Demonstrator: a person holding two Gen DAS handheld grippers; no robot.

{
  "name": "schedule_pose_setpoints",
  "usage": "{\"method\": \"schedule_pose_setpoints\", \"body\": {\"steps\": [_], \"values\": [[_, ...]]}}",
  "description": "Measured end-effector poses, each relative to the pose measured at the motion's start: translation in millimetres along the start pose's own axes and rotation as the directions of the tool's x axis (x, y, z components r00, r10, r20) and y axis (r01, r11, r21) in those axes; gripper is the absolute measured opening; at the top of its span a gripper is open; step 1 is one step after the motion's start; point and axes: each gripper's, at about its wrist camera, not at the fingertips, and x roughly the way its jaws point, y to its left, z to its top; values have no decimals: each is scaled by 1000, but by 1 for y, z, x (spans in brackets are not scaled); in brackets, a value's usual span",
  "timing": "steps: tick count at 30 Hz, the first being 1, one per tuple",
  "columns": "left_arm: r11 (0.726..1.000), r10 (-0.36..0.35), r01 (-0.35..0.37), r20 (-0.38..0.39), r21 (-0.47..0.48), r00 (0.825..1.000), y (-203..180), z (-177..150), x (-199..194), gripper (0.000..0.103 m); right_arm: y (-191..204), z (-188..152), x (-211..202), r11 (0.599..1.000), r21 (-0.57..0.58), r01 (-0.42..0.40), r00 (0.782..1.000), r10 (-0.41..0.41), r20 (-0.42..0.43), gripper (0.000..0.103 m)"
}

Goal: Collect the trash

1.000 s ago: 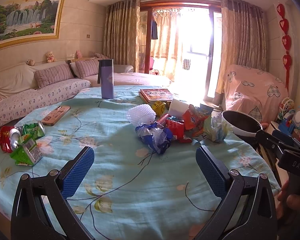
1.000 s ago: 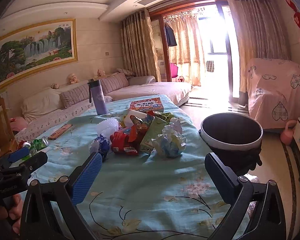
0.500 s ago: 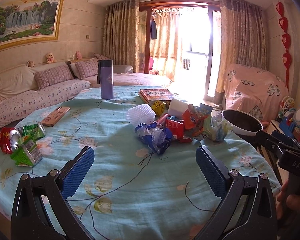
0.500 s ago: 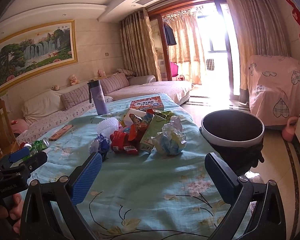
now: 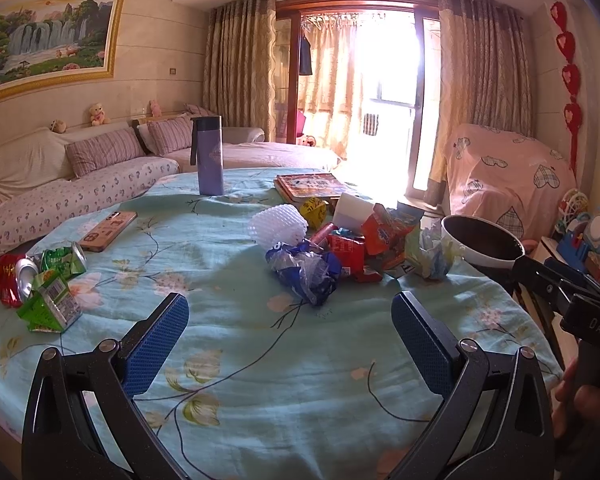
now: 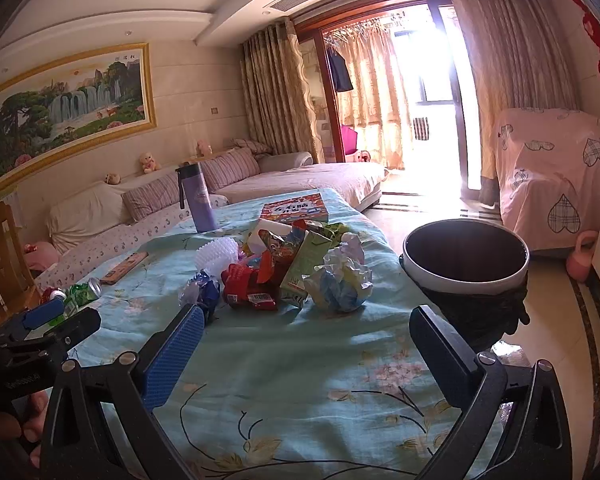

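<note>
Both grippers were seen held wide apart and empty: the left gripper [image 5: 290, 340] and the right gripper [image 6: 308, 348], each poised above the near part of the table. A hand [image 6: 8, 424] was partly seen at the lower left edge of the right wrist view.

Counted on the table: one trash pile [image 5: 352, 244] mid-table toward the right side, containing one white foam net [image 5: 278, 226], one crumpled blue plastic bag [image 5: 306, 270], one red wrapper [image 5: 346, 248], one orange packet [image 5: 384, 234], one yellow item [image 5: 314, 210], one white block [image 5: 354, 210] and one crumpled tissue wad [image 6: 340, 280]; exact wrapper count could not be told. A green carton [image 6: 306, 260] was leaned beside the tissue. Separately, at the left edge: two crushed cans [image 5: 14, 280], one red and one green, plus one crushed green carton [image 5: 48, 306]. Also counted: one purple bottle [image 5: 209, 156] upright at the far side, one phone [image 5: 108, 231], one book [image 5: 312, 186].

One dark bin [image 6: 466, 264] with a white rim was seen just beside the table's right edge, on the floor.

The table was covered by a light blue floral cloth [image 5: 260, 360]. The room was a living room: a sofa [image 5: 80, 176], one framed waterfall painting [image 5: 48, 36], curtains [image 5: 240, 80], a bright balcony door [image 5: 380, 100].
</note>
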Motion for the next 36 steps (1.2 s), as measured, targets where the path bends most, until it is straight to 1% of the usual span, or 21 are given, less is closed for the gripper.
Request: {"method": "schedule_pose_setpoints", "body": {"steps": [11, 17, 21, 24, 28, 30, 32, 34, 36], "values": [[1000, -10, 10, -37, -4, 999, -1, -1, 13, 103, -5, -1, 5, 1000, 2, -7, 1000, 7, -17, 103], [1000, -5, 4, -93, -16, 996, 2, 1, 35, 103, -14, 2, 15, 1000, 15, -1, 999, 1, -45, 103], [999, -15, 10, -135, -37, 991, 3, 6, 54, 103, -22, 4, 29, 999, 35, -3, 997, 6, -82, 103], [999, -27, 18, -173, -49, 985, 3, 10, 71, 102, -28, 6, 42, 998, 54, -9, 993, 16, -116, 102], [998, -45, 32, -234, -58, 971, 1, 16, 96, 96, -37, 10, 61, 996, 83, -13, 986, 27, -166, 101], [997, -54, 38, -259, -65, 964, 0, 20, 110, 94, -41, 13, 73, 995, 95, -20, 981, 38, -192, 98], [997, -53, 36, -280, -66, 959, 0, 24, 124, 92, -45, 18, 85, 994, 106, -21, 976, 43, -215, 92], [997, -54, 35, -297, -71, 953, 0, 26, 136, 90, -49, 22, 98, 993, 117, -24, 970, 51, -236, 88], [996, -63, 39, -324, -80, 944, 0, 26, 149, 88, -54, 25, 114, 992, 126, -18, 962, 52, -267, 85]]}}
